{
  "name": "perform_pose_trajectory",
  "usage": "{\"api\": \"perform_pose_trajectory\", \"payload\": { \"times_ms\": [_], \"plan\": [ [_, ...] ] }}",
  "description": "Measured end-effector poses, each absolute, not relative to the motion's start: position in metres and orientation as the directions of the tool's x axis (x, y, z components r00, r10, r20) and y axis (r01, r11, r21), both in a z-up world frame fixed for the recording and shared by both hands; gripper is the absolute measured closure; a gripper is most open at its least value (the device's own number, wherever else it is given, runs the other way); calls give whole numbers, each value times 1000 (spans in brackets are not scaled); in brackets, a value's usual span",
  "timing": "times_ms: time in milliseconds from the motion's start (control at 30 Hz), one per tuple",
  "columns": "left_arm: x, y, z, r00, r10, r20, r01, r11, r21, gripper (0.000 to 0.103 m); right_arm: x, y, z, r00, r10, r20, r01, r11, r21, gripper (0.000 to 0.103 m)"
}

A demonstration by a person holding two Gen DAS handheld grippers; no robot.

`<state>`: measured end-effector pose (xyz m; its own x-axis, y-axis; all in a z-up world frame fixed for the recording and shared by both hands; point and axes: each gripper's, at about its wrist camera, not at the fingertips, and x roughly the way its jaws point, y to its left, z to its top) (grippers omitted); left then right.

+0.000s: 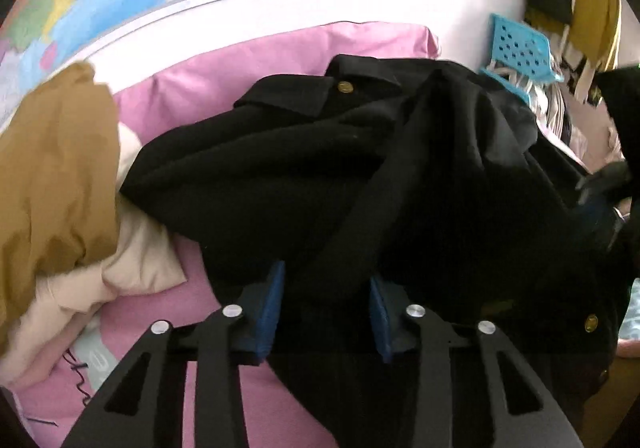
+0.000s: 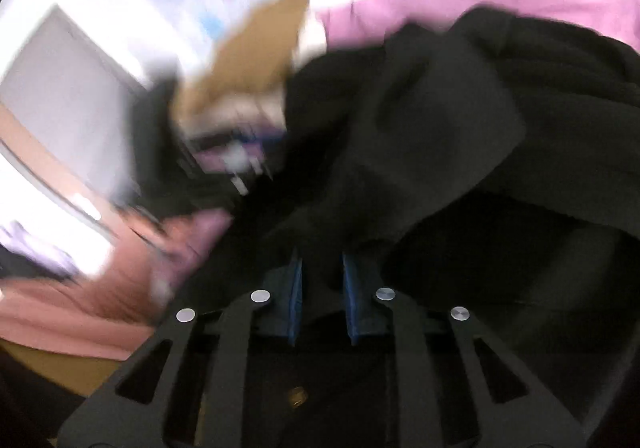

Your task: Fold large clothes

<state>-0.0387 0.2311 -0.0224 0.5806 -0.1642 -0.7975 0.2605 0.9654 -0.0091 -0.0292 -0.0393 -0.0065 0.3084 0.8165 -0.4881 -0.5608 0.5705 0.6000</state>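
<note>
On the pink bedding, at twelve o'clock from both claws, lies the bunched black coat; left gripper and right gripper each pinch a fold, which may slip because the thick cloth is bulky.

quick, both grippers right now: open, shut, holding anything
left gripper: shut on a fold of the black woollen coat with gold buttons
right gripper: shut on the same black coat
</note>
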Motion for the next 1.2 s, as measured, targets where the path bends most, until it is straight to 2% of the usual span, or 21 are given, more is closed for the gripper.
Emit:
{"api": "perform_pose_trajectory", "payload": {
  "times_ms": [100, 167, 200, 267, 300, 367, 467, 500, 533, 600, 667, 700, 733, 833, 867, 900, 933, 967, 1067, 1200],
  "plan": [
    [-45, 236, -24, 589, -154, -794, 244, 970, -7, 73, -25, -101, 16, 441, 816, -374, -491, 568, 661, 88],
    [-52, 243, -26, 590, -156, -792, 231, 973, -20, 73, -13, -133, 21, 528, 759, -380, -417, 622, 663, 88],
    [-55, 245, -27, 588, -157, -793, 230, 973, -22, 73, -7, -153, 19, 592, 695, -408, -340, 674, 656, 84],
    [-63, 246, -28, 592, -154, -791, 238, 971, -11, 73, 6, -177, 7, 637, 615, -465, -219, 723, 656, 61],
    [-67, 245, -28, 593, -148, -791, 243, 970, 0, 73, 14, -186, -1, 641, 589, -491, -167, 732, 660, 38],
    [-73, 245, -31, 595, -122, -794, 248, 968, 37, 71, 21, -202, -14, 660, 522, -541, -82, 766, 638, 41],
    [-81, 245, -41, 569, -43, -821, 239, 964, 115, 70, 11, -201, -12, 669, 542, -509, -120, 754, 645, 35],
    [-83, 246, -45, 558, -16, -830, 236, 962, 141, 69, 5, -196, -7, 667, 569, -482, -174, 747, 641, 25],
    [-86, 247, -44, 558, -12, -829, 233, 962, 143, 69, -1, -198, -3, 664, 577, -476, -205, 753, 626, 16],
    [-90, 254, -31, 566, -75, -821, 234, 970, 72, 70, -6, -180, 6, 655, 559, -508, -254, 797, 548, 11],
    [-93, 259, -6, 622, -148, -769, 246, 969, 13, 61, -12, -174, 3, 636, 562, -529, -275, 806, 525, 8],
    [-94, 261, 7, 658, -169, -734, 249, 969, 0, 50, -14, -171, 0, 616, 577, -536, -292, 799, 525, 8],
    [-91, 261, 18, 683, -182, -708, 250, 968, -8, 47, -17, -167, -3, 593, 591, -547, -315, 796, 517, 5],
    [-68, 253, 27, 686, -197, -700, 256, 966, -21, 47, -24, -154, -6, 615, 546, -568, -330, 833, 443, 7],
    [-59, 248, 24, 674, -207, -709, 264, 964, -30, 47, -25, -150, -6, 625, 522, -581, -329, 851, 411, 13],
    [-47, 243, 19, 654, -215, -725, 270, 962, -41, 47, -24, -146, -7, 616, 509, -601, -332, 860, 387, 42],
    [-33, 237, 9, 628, -211, -749, 269, 962, -46, 47, -22, -144, -8, 604, 504, -618, -333, 863, 380, 76],
    [-21, 232, 2, 604, -202, -771, 265, 963, -46, 48, -20, -144, -7, 600, 502, -624, -337, 865, 372, 85],
    [10, 226, -22, 562, -137, -816, 213, 977, -17, 60, -18, -148, 15, 644, 481, -595, -353, 877, 327, 89],
    [33, 253, -22, 604, -86, -793, 60, 996, -62, 69, 5, -159, 57, 701, 490, -518, -361, 870, 336, 90]
  ]
}}
